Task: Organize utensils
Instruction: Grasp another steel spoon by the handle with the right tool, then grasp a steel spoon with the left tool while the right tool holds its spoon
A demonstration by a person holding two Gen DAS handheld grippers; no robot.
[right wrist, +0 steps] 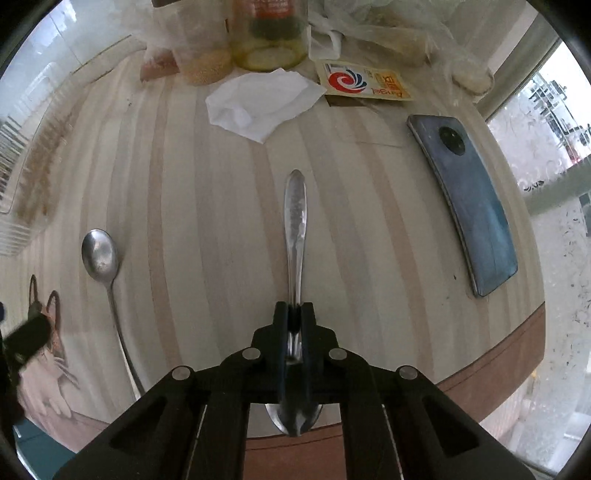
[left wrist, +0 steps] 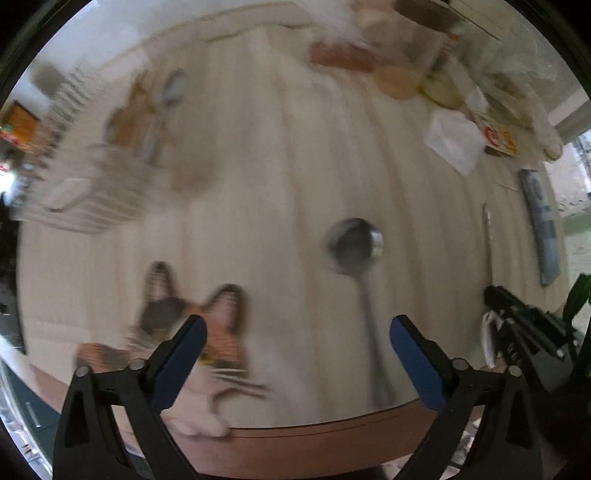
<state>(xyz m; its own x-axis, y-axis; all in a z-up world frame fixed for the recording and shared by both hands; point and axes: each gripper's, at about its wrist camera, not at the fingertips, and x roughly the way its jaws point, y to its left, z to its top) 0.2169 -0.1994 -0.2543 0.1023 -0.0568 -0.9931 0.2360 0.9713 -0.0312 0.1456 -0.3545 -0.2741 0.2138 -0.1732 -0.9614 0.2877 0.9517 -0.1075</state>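
Note:
A long metal spoon (left wrist: 354, 245) lies on the striped table, bowl away from me, handle toward the front edge; it also shows in the right wrist view (right wrist: 100, 254). My left gripper (left wrist: 297, 332) is open and empty, its blue pads either side of the spoon's handle, above it. The left view is blurred. My right gripper (right wrist: 294, 314) is shut on a second metal utensil (right wrist: 294, 210), whose handle points away and whose bowl end shows below the fingers. The right gripper also shows at the left view's right edge (left wrist: 517, 325).
A wire dish rack (left wrist: 85, 177) with utensils stands at the far left. A white tissue (right wrist: 258, 103), jars (right wrist: 269, 33), a yellow packet (right wrist: 365, 85) and bags line the back. A blue phone (right wrist: 469, 199) lies at the right. A cat picture (left wrist: 192, 325) marks the front left.

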